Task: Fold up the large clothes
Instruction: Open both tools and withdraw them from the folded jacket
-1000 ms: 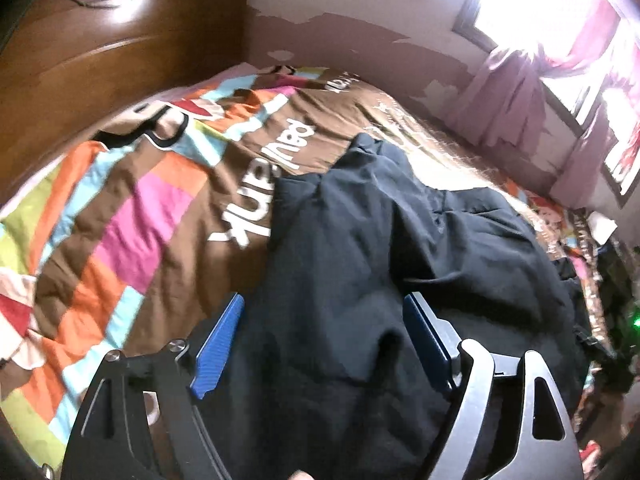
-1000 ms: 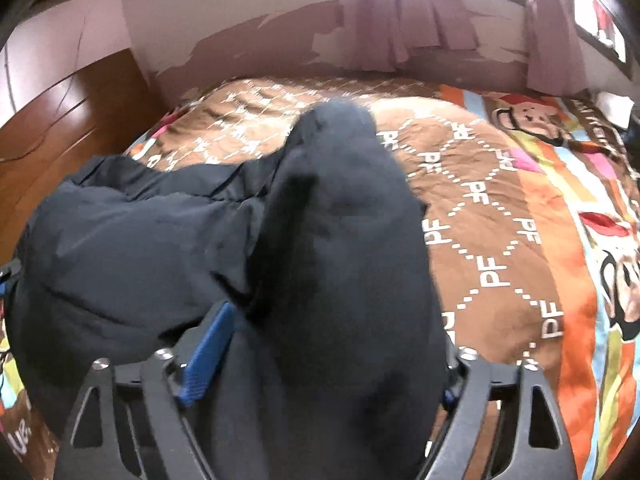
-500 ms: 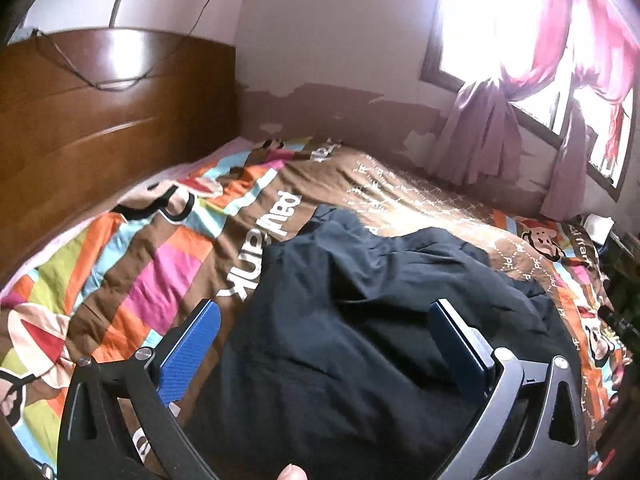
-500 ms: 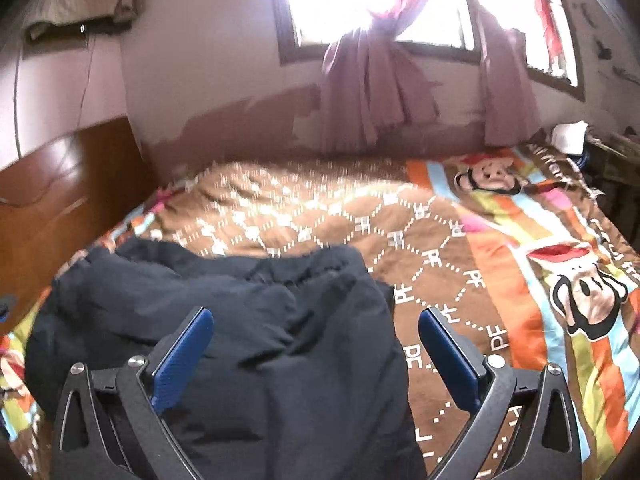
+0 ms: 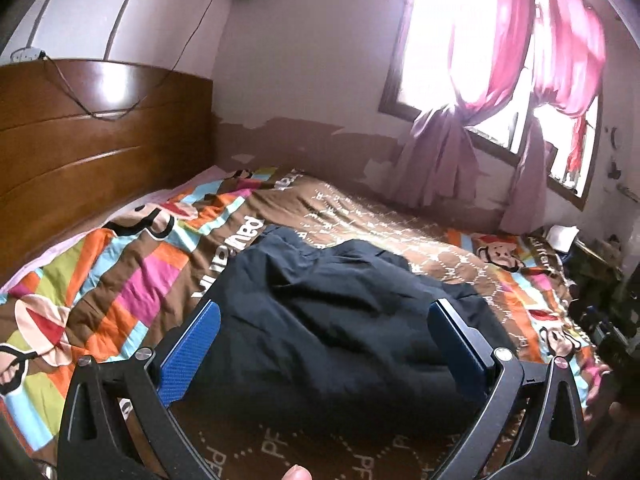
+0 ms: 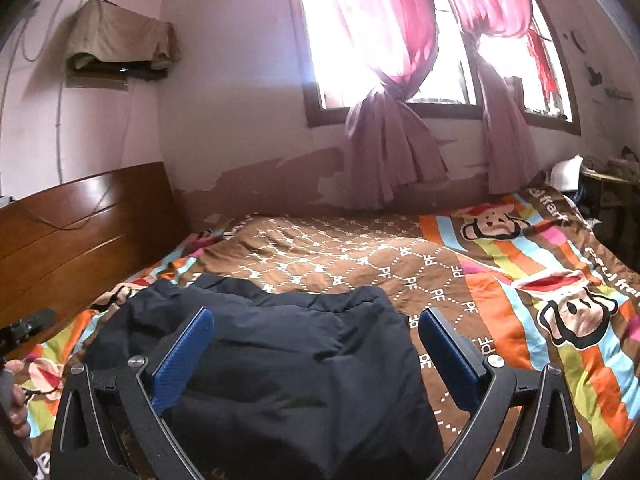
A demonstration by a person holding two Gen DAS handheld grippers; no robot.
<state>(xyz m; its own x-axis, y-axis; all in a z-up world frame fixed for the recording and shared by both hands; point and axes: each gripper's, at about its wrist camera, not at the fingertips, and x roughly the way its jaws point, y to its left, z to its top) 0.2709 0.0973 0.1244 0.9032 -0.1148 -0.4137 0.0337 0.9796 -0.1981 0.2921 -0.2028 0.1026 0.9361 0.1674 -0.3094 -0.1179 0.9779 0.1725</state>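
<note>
Two grippers hang above a bed, and both have their jaws spread wide with nothing pinched in them. The left gripper (image 5: pixel 322 334) sits low in the left wrist view, its blue pads (image 5: pixel 191 354) far apart. Between them and farther back lies the dark garment (image 5: pixel 332 316), a big rumpled heap in the middle of the frame. It rests on the bedspread (image 5: pixel 120 276), not touching the pads.

The right gripper (image 6: pixel 316 354) is low in the right wrist view. Its blue pads (image 6: pixel 182 360) are also wide apart. The dark garment (image 6: pixel 296 364) fills the lower middle there, and its far edge is a soft bumpy line across the middle of the frame.

Past that far edge, the brown part of the bedspread (image 6: pixel 340 252) lies bare up to the wall under the window (image 6: pixel 360 32). To the right in that view the striped part with monkey faces is bare too, out to the bed's right edge.

In the left wrist view, bright stripes are bare to the left of the garment, up to the wooden headboard (image 5: pixel 100 148) at the left. Pink curtains (image 5: pixel 460 128) hang down to the bed at the upper right. Dark clutter (image 5: pixel 600 292) crowds the right edge of the frame beside the bed. A fingertip (image 5: pixel 296 473) peeks in at the bottom edge.
</note>
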